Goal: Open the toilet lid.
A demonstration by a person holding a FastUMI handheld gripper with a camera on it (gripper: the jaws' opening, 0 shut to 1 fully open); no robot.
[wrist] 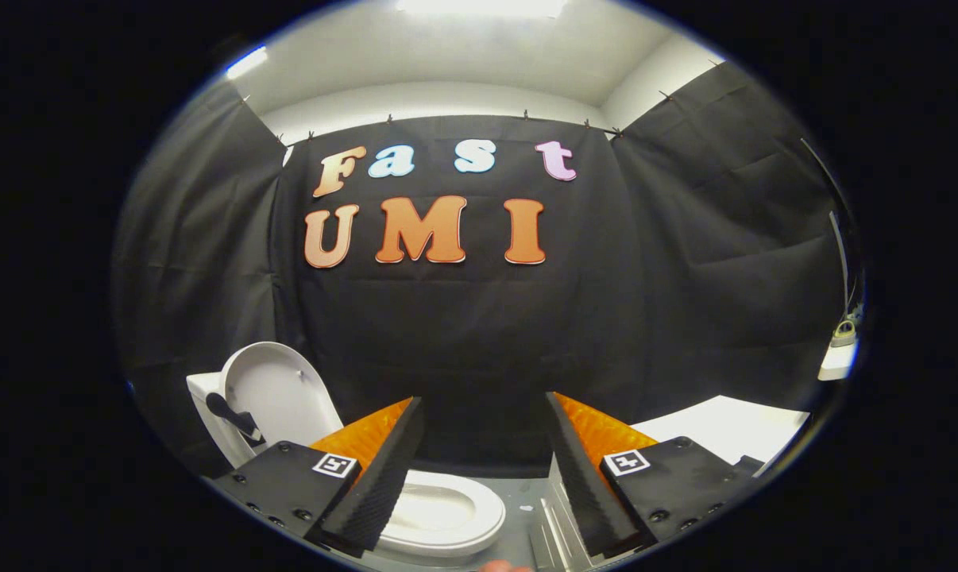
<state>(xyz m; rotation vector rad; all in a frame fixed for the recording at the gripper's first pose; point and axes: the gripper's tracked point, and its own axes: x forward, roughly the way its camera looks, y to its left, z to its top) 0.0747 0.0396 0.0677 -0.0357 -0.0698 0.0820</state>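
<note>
With its two black ribbed fingers [384, 469] spread far apart, the claw [483, 469] stands wide and grips nothing; bare booth wall fills the gap between the tips. Each finger has an orange textured backing and a black mount block carrying a small square black-and-white marker.

White oval plastic toilet lid [276, 393] is already up, standing near upright at about 10 o'clock from the left fingertip, beyond it and well apart. Lid leans back against the white ceramic cistern [201, 389]. A black strap or handle piece [233, 419] hangs across the lid's lower left edge; exact attachment can't be made out.

White oval toilet seat ring [455, 516] lies flat on the bowl, at roughly 6 o'clock from the left fingertip, partly hidden under the left finger. Bowl opening is exposed. No contact between either finger and the seat or lid is visible.

Grey floor panel [527, 508] shows between the finger bases. Silver ribbed metal part [554, 532] sits just inside the right finger. White flat bench [725, 425] lies beyond the right finger at about 2 o'clock from its mount block. Small white shelf [838, 361] with an unclear object on it sits at 3 o'clock, far right.
</note>
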